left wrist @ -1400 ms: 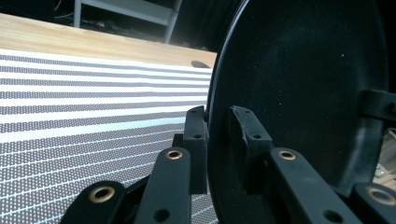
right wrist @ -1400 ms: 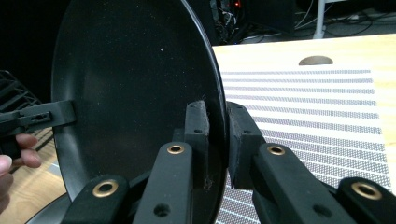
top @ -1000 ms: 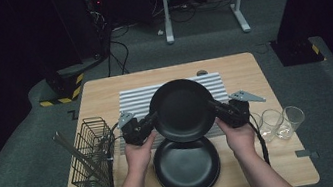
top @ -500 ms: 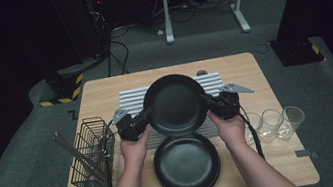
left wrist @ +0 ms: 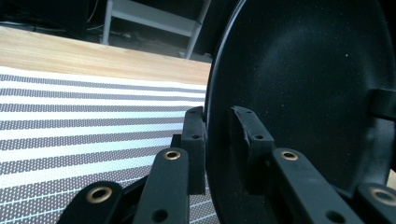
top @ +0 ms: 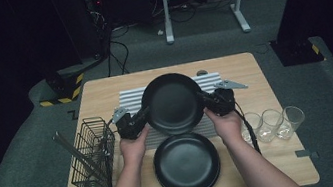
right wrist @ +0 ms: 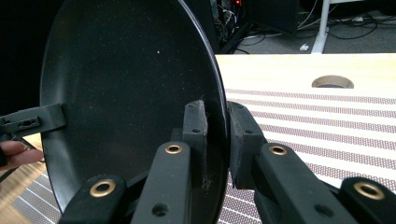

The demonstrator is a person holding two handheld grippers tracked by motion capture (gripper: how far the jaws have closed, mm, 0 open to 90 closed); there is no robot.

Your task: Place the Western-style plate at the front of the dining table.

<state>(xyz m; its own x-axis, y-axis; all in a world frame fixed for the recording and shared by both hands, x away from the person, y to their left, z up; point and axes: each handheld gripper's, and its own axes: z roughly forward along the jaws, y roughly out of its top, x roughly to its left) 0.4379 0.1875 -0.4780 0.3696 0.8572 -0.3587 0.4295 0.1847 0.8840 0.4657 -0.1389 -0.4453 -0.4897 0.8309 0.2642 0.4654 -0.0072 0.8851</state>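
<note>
A black plate (top: 172,103) hangs above the striped mat (top: 127,99), held by both grippers at opposite rims. My left gripper (top: 144,117) is shut on its left rim, and in the left gripper view the rim (left wrist: 212,140) sits clamped between the two pads. My right gripper (top: 204,98) is shut on the right rim; in the right gripper view the plate (right wrist: 126,93) stands on edge between the jaws. A stack of black plates (top: 187,163) rests on the table in front of the mat, between the forearms.
A black wire rack (top: 88,154) stands at the table's left edge. Three clear glasses (top: 273,123) line up at the right, close to the right hand. A round hole (right wrist: 332,81) is cut in the wooden tabletop (top: 251,67) beyond the mat.
Both hands have carried the held plate away from the stack, farther out over the striped mat. The grips look the same.
</note>
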